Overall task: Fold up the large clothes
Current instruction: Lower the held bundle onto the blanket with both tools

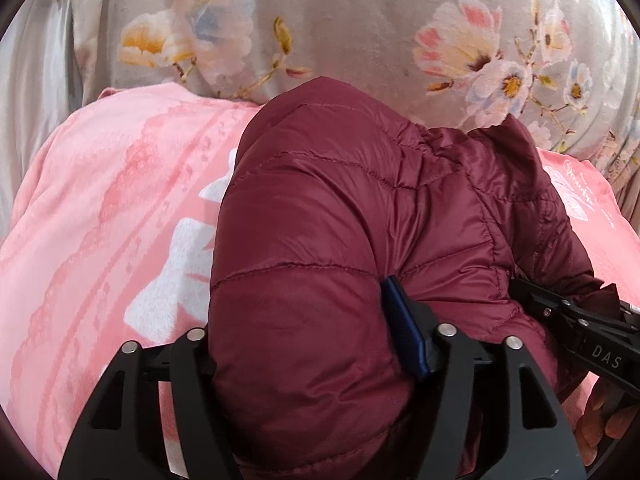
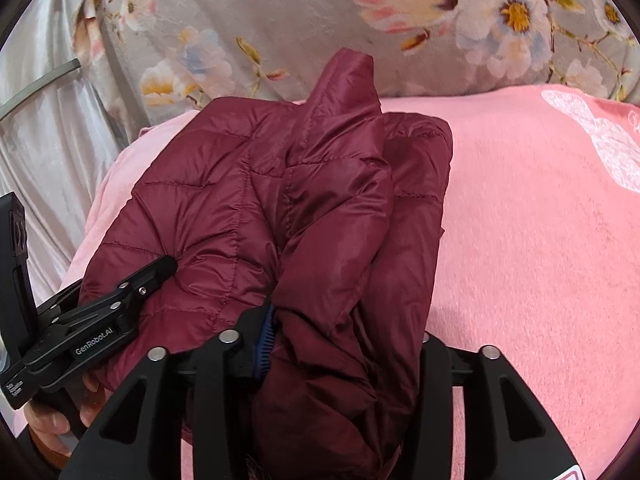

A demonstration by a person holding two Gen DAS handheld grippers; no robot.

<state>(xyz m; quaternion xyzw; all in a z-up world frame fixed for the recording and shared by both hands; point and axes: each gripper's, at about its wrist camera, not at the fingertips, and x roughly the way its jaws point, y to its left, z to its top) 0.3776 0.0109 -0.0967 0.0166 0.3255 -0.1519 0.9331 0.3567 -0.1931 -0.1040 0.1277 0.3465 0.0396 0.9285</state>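
Observation:
A maroon quilted puffer jacket (image 1: 340, 208) lies bunched on a pink blanket (image 1: 112, 208). My left gripper (image 1: 304, 344) is shut on a thick fold of the jacket, whose padding bulges between the fingers; one blue pad (image 1: 404, 332) shows. In the right wrist view the jacket (image 2: 248, 200) is folded into a pile, and my right gripper (image 2: 344, 344) is shut on its near edge, with a blue pad (image 2: 266, 336) against the fabric. The left gripper also shows there at the left (image 2: 132, 292), and the right gripper shows at the right of the left view (image 1: 560, 308).
A grey floral quilt (image 1: 360, 20) is heaped behind the pink blanket (image 2: 540, 240). Pale grey satin fabric (image 2: 52, 140) hangs at the left. The blanket carries white printed figures (image 1: 180, 256).

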